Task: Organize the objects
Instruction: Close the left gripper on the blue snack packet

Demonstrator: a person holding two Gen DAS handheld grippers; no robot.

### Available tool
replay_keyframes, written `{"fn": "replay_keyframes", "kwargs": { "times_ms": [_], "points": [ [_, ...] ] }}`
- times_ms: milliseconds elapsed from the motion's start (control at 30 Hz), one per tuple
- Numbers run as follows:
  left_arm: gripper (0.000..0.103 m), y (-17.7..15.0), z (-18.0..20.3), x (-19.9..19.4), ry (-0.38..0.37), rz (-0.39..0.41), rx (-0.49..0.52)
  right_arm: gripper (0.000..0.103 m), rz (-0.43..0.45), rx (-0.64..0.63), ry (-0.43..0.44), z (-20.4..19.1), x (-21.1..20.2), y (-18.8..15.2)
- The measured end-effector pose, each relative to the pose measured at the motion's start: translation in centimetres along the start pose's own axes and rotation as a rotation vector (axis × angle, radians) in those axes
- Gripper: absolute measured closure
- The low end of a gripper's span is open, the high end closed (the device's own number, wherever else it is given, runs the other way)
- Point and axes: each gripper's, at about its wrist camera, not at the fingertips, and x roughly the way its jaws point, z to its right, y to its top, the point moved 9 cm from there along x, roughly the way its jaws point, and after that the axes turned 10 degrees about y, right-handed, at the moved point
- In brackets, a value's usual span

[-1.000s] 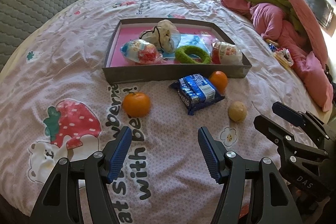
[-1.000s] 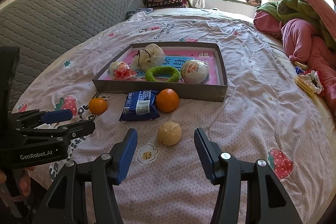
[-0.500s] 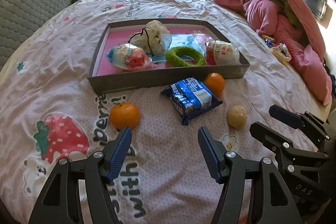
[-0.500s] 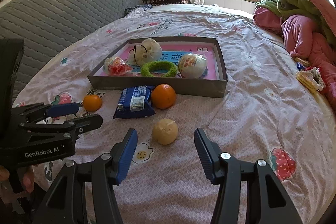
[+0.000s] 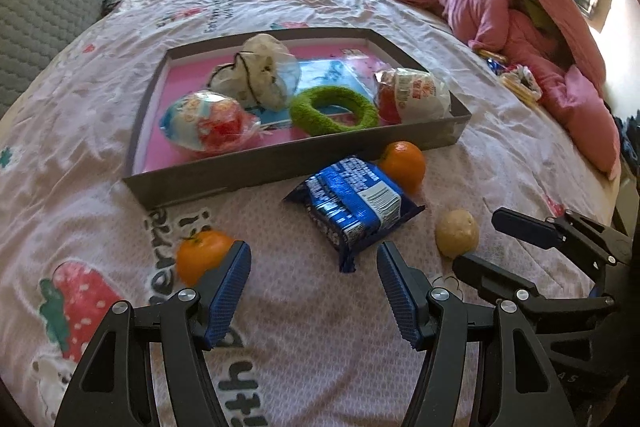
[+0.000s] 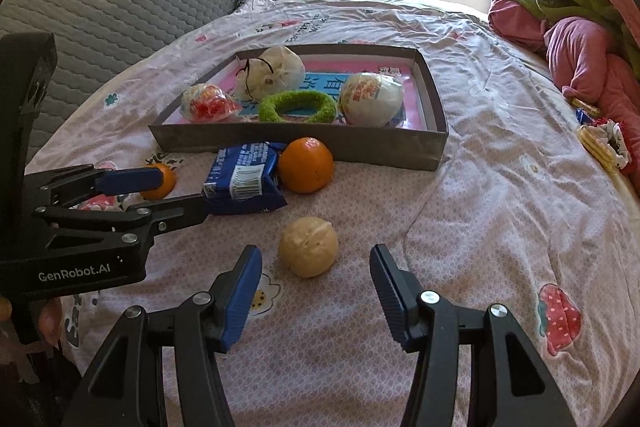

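Note:
A grey tray [image 5: 256,167] [image 6: 300,145] on the bed holds two wrapped balls, a white pouch and a green ring [image 5: 334,111]. In front of it lie a blue snack pack [image 5: 354,205] [image 6: 244,177], a large orange [image 5: 404,165] [image 6: 306,165], a small orange [image 5: 200,257] [image 6: 164,181] and a pale peeled fruit [image 5: 456,233] [image 6: 308,247]. My left gripper [image 5: 314,267] is open just short of the pack, its left finger beside the small orange. My right gripper [image 6: 316,267] stands open just short of the pale fruit, nothing between its fingers.
The pink printed bedspread [image 6: 500,195] stretches to a grey quilted headboard [image 6: 100,11] at left. Pink and green bedding [image 5: 520,7] is piled at right, with small wrapped snacks [image 6: 600,143] near it. A hand [image 6: 44,315] holds the left gripper's body.
Both grippers have sunk and come closer to the loose items: the left toward the blue pack and small orange, the right toward the pale fruit. Jaw widths are unchanged.

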Motion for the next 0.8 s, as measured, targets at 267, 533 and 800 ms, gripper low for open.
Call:
{"fn": "replay_keyframes", "kwargs": {
  "times_ms": [267, 533, 800],
  "points": [
    [0.036, 0.6, 1.2, 1.8, -0.016, -0.019, 0.057, 0.047, -0.014, 0.004, -0.002, 0.5, 0.8, -0.1],
    [0.031, 1.1, 1.5, 3.4, -0.064, -0.049, 0.047, 0.047, -0.014, -0.003, 0.004, 0.6, 1.3, 0.2],
    [0.024, 2.1, 2.4, 4.2, -0.091, -0.05, 0.098, 0.047, -0.019, -0.016, 0.012, 0.7, 2.1, 0.6]
  ]
}}
